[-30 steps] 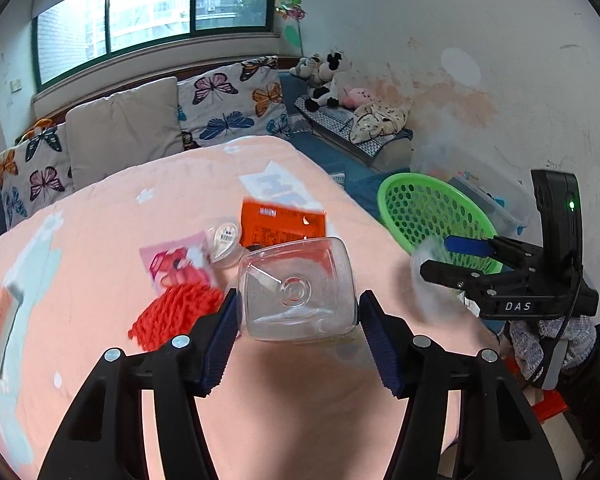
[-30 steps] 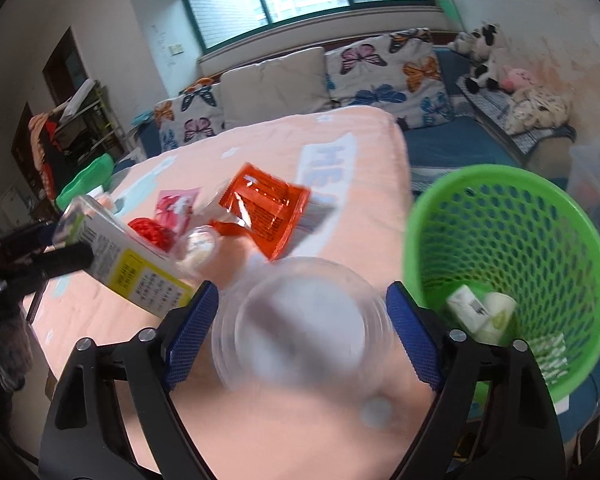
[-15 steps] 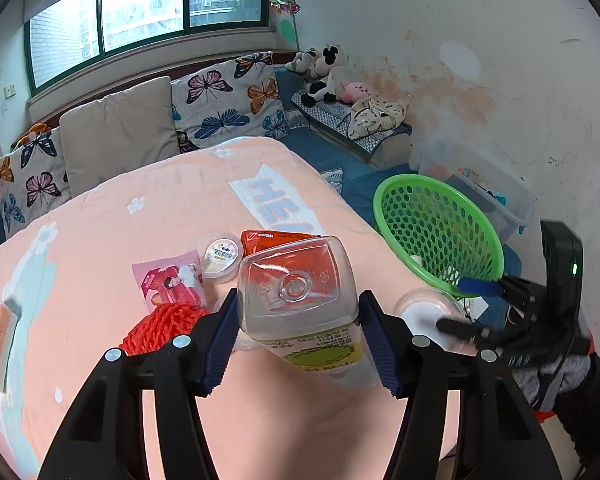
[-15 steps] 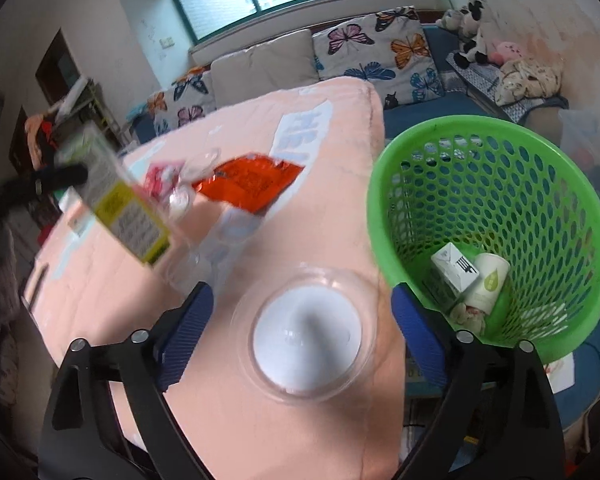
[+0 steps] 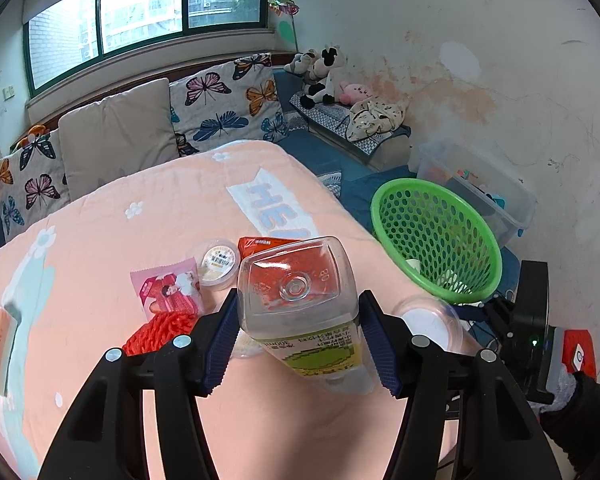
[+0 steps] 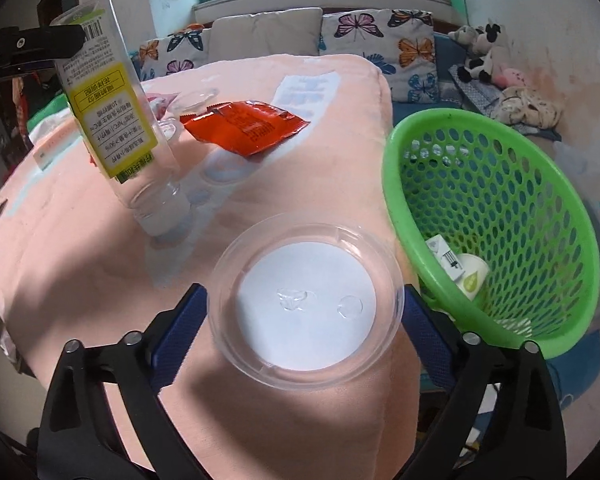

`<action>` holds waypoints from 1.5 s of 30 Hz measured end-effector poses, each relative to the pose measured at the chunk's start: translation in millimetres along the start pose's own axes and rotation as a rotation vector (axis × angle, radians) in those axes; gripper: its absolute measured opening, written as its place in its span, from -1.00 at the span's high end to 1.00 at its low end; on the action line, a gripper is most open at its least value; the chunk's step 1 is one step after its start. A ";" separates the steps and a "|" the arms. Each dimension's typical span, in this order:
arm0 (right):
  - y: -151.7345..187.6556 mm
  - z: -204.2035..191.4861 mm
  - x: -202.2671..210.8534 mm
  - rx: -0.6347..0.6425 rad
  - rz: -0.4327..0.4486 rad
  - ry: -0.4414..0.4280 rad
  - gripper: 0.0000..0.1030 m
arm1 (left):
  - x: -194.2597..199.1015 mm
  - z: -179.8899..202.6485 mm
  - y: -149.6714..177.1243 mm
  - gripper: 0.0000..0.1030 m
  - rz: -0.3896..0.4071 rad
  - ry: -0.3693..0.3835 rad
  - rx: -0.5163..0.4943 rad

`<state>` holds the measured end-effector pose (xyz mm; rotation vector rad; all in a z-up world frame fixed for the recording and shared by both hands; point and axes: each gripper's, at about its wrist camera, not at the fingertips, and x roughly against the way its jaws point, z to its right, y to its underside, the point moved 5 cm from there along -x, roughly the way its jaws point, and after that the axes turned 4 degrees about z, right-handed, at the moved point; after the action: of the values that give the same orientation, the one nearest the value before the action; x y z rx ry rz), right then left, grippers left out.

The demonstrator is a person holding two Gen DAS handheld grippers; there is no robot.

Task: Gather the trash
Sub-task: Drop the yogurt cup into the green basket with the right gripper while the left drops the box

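Clear plastic fills both your claws: your left claw (image 5: 300, 336) pinches an upside-down bottle (image 5: 300, 300) above the peach bed (image 5: 160, 216). Your right claw (image 6: 304, 312) is spread wide around a round lid (image 6: 306, 306), with the green basket (image 6: 500, 168) at two o'clock.

Left hand-held gripper (image 5: 298, 336) clamps a clear bottle (image 5: 300, 300) above the bed (image 5: 140, 216).

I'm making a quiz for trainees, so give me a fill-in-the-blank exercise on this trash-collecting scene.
1. The left tongs grip a clear ____ with a yellow label.
2. The basket beside the bed is ____ in colour.
3. Between the right tongs sits a clear round ____ with a white base.
4. The flat wrapper on the bedspread beyond the cup is ____.

Missing words: bottle; green; cup; orange
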<state>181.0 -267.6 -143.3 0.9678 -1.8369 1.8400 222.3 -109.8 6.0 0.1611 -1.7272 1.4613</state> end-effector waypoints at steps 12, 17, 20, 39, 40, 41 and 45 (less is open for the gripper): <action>-25.2 40.8 41.0 -0.106 0.108 -0.002 -0.80 | -6.3 25.5 -38.2 -0.11 0.018 0.052 -0.023; -33.3 89.1 45.0 -0.202 0.119 0.037 -0.81 | -17.1 48.7 -58.3 -0.10 0.024 0.086 -0.038; -33.0 114.9 42.1 -0.253 0.113 0.067 -0.83 | -25.0 64.8 -71.9 -0.10 0.028 0.103 -0.057; -7.4 176.3 64.6 -0.364 0.155 0.150 -0.88 | -98.4 155.2 -105.6 -0.11 0.017 0.185 -0.101; -6.5 178.4 67.6 -0.369 0.160 0.149 -0.88 | -103.6 159.5 -103.5 -0.11 0.009 0.185 -0.102; -5.2 179.3 69.9 -0.373 0.164 0.148 -0.88 | -107.4 162.2 -101.9 -0.11 0.004 0.188 -0.102; 0.4 182.3 80.8 -0.386 0.185 0.147 -0.88 | -128.4 175.4 -90.1 -0.11 -0.033 0.199 -0.101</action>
<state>162.5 -462.1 -103.3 0.5282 -2.1375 1.5195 267.0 -340.7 -4.0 -0.0092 -1.6237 1.3164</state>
